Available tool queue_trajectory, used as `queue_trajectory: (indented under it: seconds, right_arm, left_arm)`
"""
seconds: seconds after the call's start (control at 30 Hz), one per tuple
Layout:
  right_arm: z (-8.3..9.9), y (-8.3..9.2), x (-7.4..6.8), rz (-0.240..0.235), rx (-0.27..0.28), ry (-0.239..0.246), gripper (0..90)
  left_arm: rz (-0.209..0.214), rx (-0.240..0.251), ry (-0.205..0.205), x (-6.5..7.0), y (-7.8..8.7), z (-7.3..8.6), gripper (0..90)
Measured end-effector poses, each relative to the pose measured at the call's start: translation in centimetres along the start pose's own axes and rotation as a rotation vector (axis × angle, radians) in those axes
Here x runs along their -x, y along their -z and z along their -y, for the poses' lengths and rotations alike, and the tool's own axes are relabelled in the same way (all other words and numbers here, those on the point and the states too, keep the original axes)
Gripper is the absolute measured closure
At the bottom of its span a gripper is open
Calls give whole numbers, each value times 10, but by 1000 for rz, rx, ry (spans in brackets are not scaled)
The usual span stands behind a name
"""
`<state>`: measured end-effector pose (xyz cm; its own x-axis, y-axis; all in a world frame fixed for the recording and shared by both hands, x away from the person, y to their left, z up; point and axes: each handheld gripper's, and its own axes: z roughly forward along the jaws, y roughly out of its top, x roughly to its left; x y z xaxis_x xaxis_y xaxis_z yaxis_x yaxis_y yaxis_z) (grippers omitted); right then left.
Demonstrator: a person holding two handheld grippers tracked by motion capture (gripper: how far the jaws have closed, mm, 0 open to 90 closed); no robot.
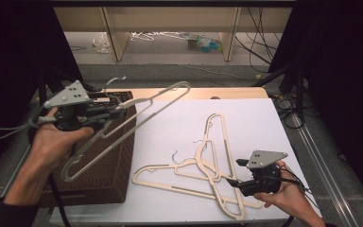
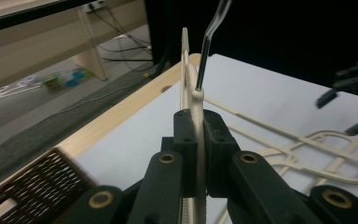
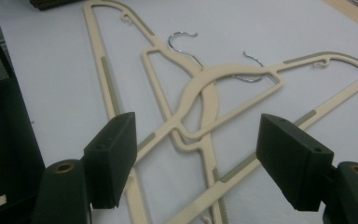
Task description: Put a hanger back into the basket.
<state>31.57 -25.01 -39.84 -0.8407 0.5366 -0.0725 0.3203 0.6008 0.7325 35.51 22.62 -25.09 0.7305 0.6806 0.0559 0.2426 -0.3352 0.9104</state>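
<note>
A cream hanger [image 1: 144, 111] with a metal hook hangs tilted in the air above the brown wicker basket [image 1: 111, 165]. My left gripper [image 1: 116, 112] is shut on its neck. In the left gripper view the two pads [image 2: 185, 140] clamp the thin cream neck [image 2: 197, 107], and the hook [image 2: 209, 42] rises just beyond. Two more cream hangers [image 1: 201, 165] lie crossed on the white sheet at the front right. My right gripper [image 1: 235, 171] hovers low over them, open, its jaws wide apart and nothing between them. The right gripper view shows the same pair of hangers [image 3: 209, 88] past my right gripper [image 3: 203, 156].
The basket [image 2: 42, 177] stands at the table's left front corner. A white sheet [image 1: 170, 127] covers most of the wooden table [image 1: 236, 92]. Behind the table lie floor, cables and wooden furniture legs [image 1: 230, 33]. Dark curtains close in both sides.
</note>
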Motion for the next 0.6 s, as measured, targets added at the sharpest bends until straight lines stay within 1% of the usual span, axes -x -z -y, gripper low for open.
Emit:
queue_trajectory:
  seconds: [0.03, 0.07, 0.1, 0.17, 0.23, 0.27, 0.3, 0.33, 0.37, 0.4, 0.43, 0.53, 0.57, 0.6]
  right_arm:
    - [1, 1, 0, -1, 1, -8, 298]
    - [1, 1, 0, 3, 3, -9, 298]
    - [2, 1, 1, 4, 7, -7, 296]
    - [4, 0, 1, 6, 10, -17, 292]
    - [6, -1, 1, 2, 3, -19, 292]
    - [6, -1, 1, -2, 2, -15, 292]
    - [6, -1, 1, -2, 2, -15, 292]
    - [7, -1, 1, 0, 2, -18, 292]
    - [7, -1, 1, -2, 3, -15, 292]
    - [7, -1, 1, -2, 3, -15, 292]
    - [8, -1, 1, -5, 2, -14, 289]
    - [9, -2, 1, -9, -11, -17, 288]
    - [9, -2, 1, -9, -11, -17, 288]
    - [10, -2, 1, -8, -11, -16, 288]
  left_arm:
    - [-46, -17, -89, -17, 5, 5, 852]
    - [-63, -26, -88, -22, 7, 10, 852]
    - [-71, -35, -98, -28, 9, 13, 852]
    - [-98, -43, -66, -37, 11, 22, 852]
    - [-118, -44, -61, -46, 14, 29, 852]
    - [-115, -29, 35, -45, 14, 35, 852]
    - [-115, -29, 35, -45, 14, 35, 852]
    - [-163, -40, -64, -62, 19, 40, 852]
    - [-160, -37, -76, -67, 21, 42, 852]
    - [-160, -37, -76, -67, 21, 42, 852]
    - [-161, -40, -75, -71, 23, 45, 852]
    - [-190, -33, -68, -84, 29, 56, 852]
    - [-190, -33, -68, -84, 29, 56, 852]
    - [-194, -31, -67, -87, 31, 59, 852]
